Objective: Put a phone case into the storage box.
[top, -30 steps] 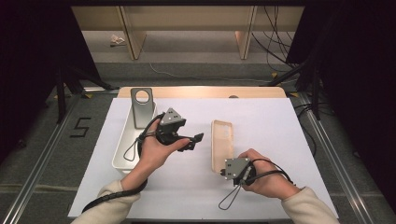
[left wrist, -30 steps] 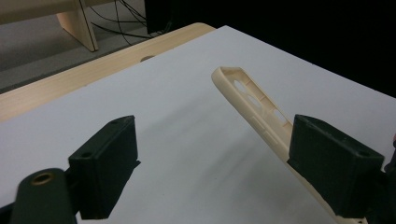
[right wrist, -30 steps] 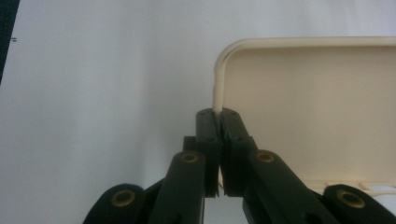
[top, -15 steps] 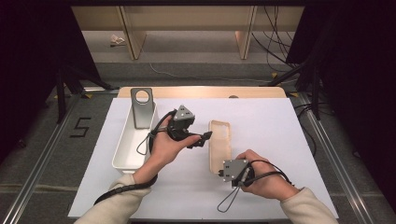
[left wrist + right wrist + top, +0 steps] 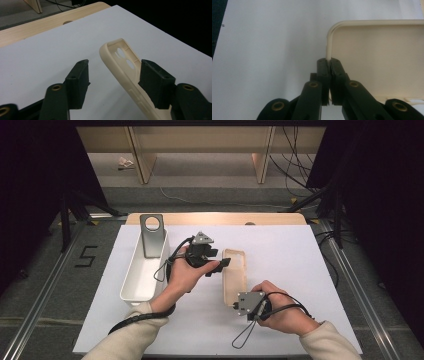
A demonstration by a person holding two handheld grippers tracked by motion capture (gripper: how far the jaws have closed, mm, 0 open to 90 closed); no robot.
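High view: fixed above the near edge of the table (image 5: pixel 300 270), facing forward and down, far enough to take in the whole white top with the phone case (image 5: pixel 234 275) near its middle.
Left gripper view: low and close, looking along the phone case (image 5: pixel 125 65) toward its camera-hole end.
Right gripper view: closest, apparently almost straight down on a corner of the phone case (image 5: pixel 377 60).
Shared: the phone case and the white surface around it.
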